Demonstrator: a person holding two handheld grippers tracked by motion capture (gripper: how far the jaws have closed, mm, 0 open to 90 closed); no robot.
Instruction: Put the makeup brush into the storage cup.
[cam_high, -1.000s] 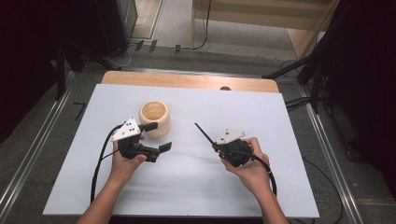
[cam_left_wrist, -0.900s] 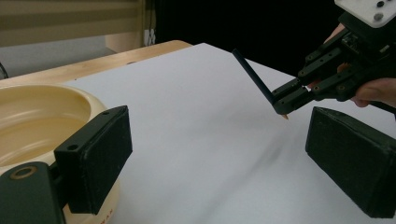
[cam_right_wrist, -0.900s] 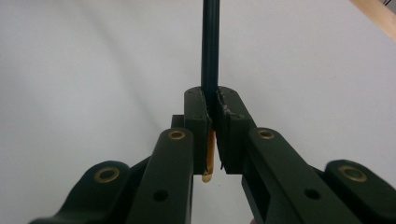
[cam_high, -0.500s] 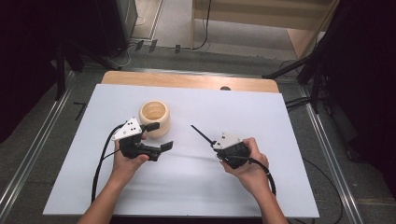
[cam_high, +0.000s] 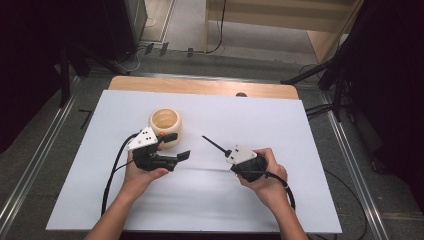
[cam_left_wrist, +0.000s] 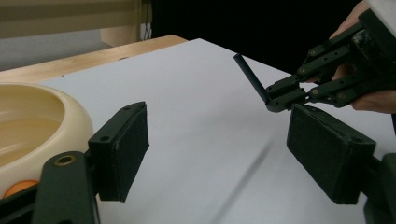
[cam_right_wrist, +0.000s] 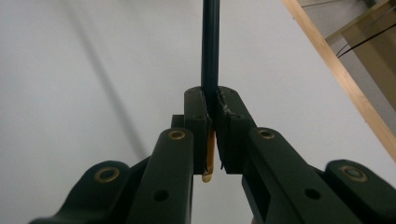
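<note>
Dark pen (cam_high: 212, 144) at frame centre: clamped in right hand-held gripper (cam_high: 226, 152), presumably for transfer; left hand-held gripper (cam_high: 177, 146) held wide open, empty, beside cream pot (cam_high: 164, 121).

Left hand (cam_high: 145, 172) is gripping the left gripper (cam_high: 176, 146) from below, forearm coming in from the bottom edge, angling up and right. Jaws are standing wide apart, pads (cam_left_wrist: 123, 149) facing each other with nothing between them, pointing toward the right side of the table. Its grey plate is sitting on top, cable looping back along the forearm. Right hand (cam_high: 262, 175) is wrapping around the right gripper (cam_right_wrist: 212, 119), forearm angling up and left from the bottom edge. Jaws are pressed together, pointing up-left, clamping a thin dark rod (cam_high: 212, 143) that is sticking out past the tips. The two grippers are sitting near each other, apart, not touching.
</note>
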